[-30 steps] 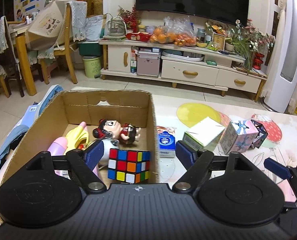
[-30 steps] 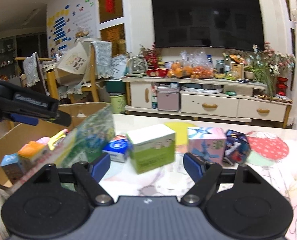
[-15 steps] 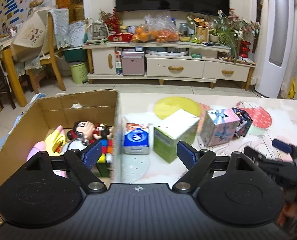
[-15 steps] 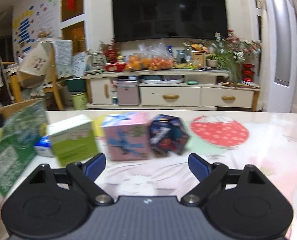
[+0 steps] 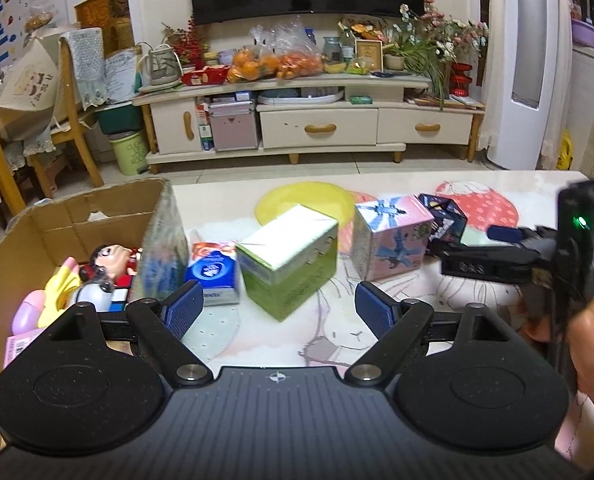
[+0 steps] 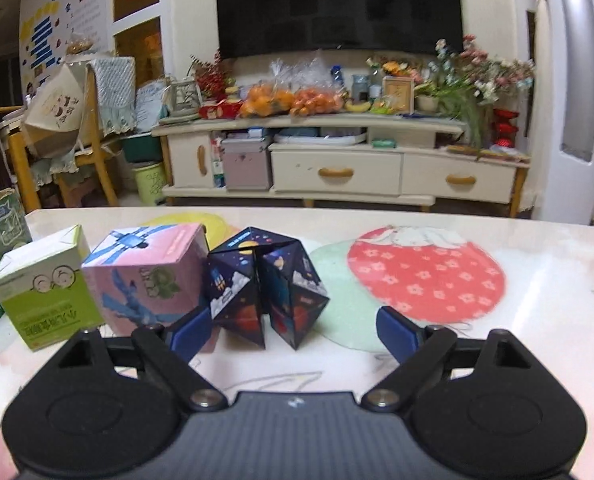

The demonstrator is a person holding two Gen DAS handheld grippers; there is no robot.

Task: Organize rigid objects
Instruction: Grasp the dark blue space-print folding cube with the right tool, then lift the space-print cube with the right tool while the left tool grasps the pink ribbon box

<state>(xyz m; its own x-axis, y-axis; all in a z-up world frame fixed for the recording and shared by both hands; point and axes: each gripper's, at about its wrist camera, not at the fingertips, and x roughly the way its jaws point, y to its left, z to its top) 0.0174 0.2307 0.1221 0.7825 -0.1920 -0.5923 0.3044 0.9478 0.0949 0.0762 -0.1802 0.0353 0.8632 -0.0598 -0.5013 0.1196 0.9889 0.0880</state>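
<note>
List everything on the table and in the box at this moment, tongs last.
cardboard box: 1, brown, table's left end
toys: several, mixed colours, inside the box
blue carton: 1, beside the box
green box: 1, green and white, mid-table
pink box: 1, right of green box
folding cube: 1, dark navy, beside pink box
left tongs: open, empty, facing green box
right tongs: open, empty, facing folding cube

Warm indoor lighting, strong fisheye bending at both views' edges

Soft light is falling evenly across the glossy tabletop (image 5: 397,344); shadows are staying faint; the television (image 6: 337,4) is reading as a dark mass; the right wrist view is looking softer and grainier; frame corners are darkening; the cardboard box (image 5: 25,240) wall is blurring slightly.
</note>
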